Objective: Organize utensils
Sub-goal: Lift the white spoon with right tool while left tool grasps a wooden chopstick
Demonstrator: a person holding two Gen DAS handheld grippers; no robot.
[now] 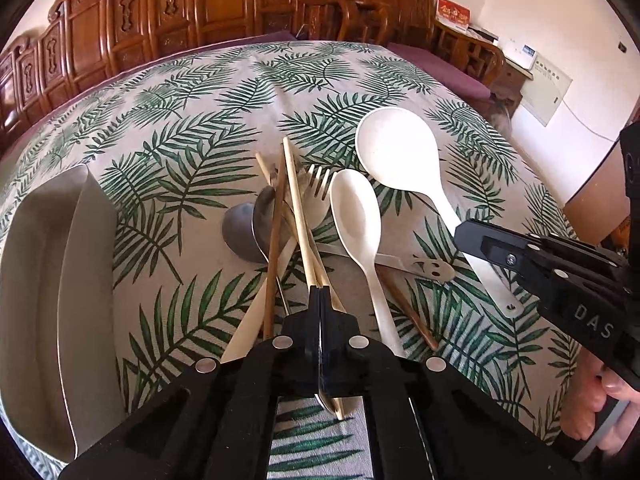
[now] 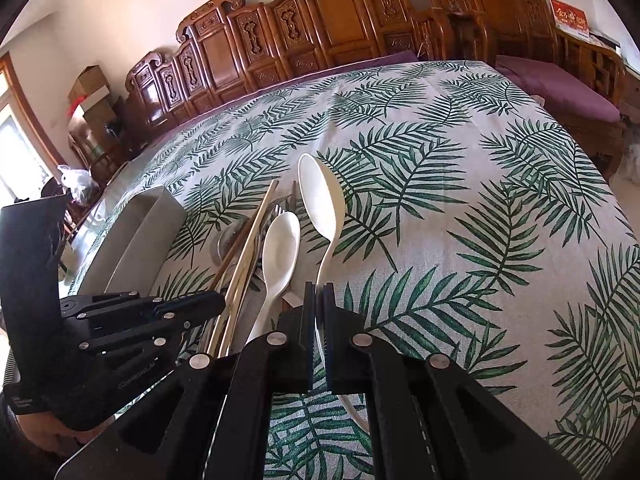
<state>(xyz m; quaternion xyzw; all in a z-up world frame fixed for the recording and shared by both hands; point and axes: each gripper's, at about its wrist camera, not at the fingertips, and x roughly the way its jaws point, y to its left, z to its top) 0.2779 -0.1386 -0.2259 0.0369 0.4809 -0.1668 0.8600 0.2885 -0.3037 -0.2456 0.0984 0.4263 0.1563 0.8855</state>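
Note:
A heap of utensils lies on the leaf-print tablecloth (image 1: 192,128): a small white spoon (image 1: 356,216), a wooden fork (image 1: 318,184), a grey metal spoon (image 1: 240,232), a dark chopstick (image 1: 276,248) and a metal handle with a smiley cut-out (image 1: 432,268). My left gripper (image 1: 320,292) is shut on a pale chopstick (image 1: 296,200), whose end sticks out beneath the fingers. My right gripper (image 2: 319,286) is shut on the handle of the large white spoon (image 2: 320,196). In the left wrist view, the right gripper (image 1: 460,236) sits over that spoon's (image 1: 396,148) handle.
A grey divided tray (image 1: 48,280) stands at the table's left edge, close to the heap. Carved wooden benches (image 2: 340,20) with purple cushions (image 2: 560,92) line the far side. A hand (image 1: 592,400) holds the right gripper's grip. The cloth to the right bears nothing.

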